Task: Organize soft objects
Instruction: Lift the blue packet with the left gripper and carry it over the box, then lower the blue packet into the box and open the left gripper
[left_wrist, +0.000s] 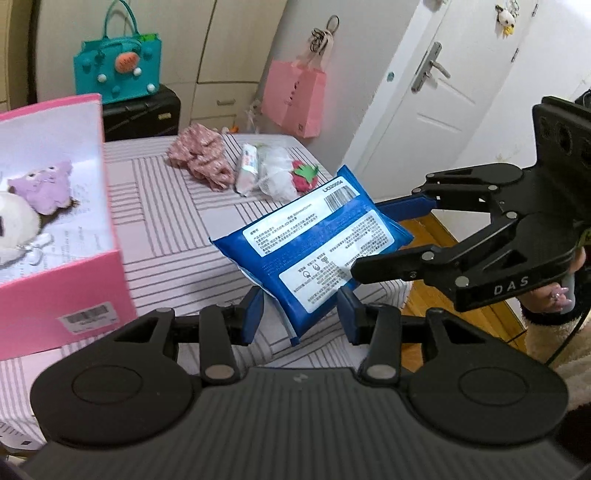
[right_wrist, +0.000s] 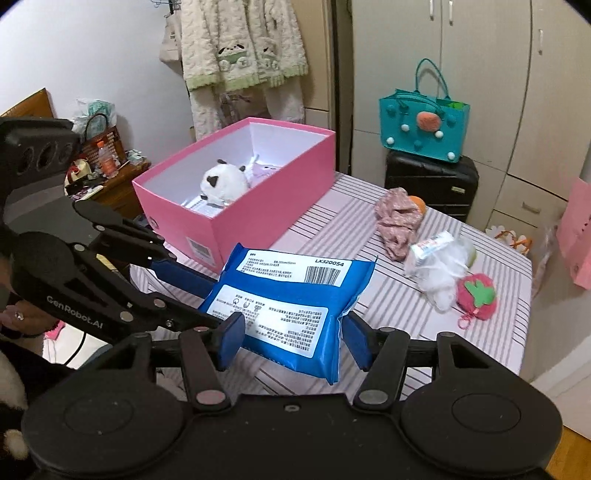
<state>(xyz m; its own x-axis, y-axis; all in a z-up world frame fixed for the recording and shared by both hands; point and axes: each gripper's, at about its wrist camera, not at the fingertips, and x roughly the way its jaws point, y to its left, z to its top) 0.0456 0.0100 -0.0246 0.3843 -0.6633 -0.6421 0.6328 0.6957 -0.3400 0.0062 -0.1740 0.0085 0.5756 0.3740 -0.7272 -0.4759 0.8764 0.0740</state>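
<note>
Between both jaw pairs, above striped table (right_wrist: 406, 295), blue pack (left_wrist: 314, 247) hangs tilted. My left gripper (left_wrist: 301, 314) part-open, pads straddling lower corner; contact unclear. My right gripper (right_wrist: 293, 341) part-open, pads flanking end; whether they press, can't tell. Pack looks light, squashy, film slick: I'd pinch mid-body, not crimped seam. Pink box (right_wrist: 258, 218) beyond jaws.
</note>
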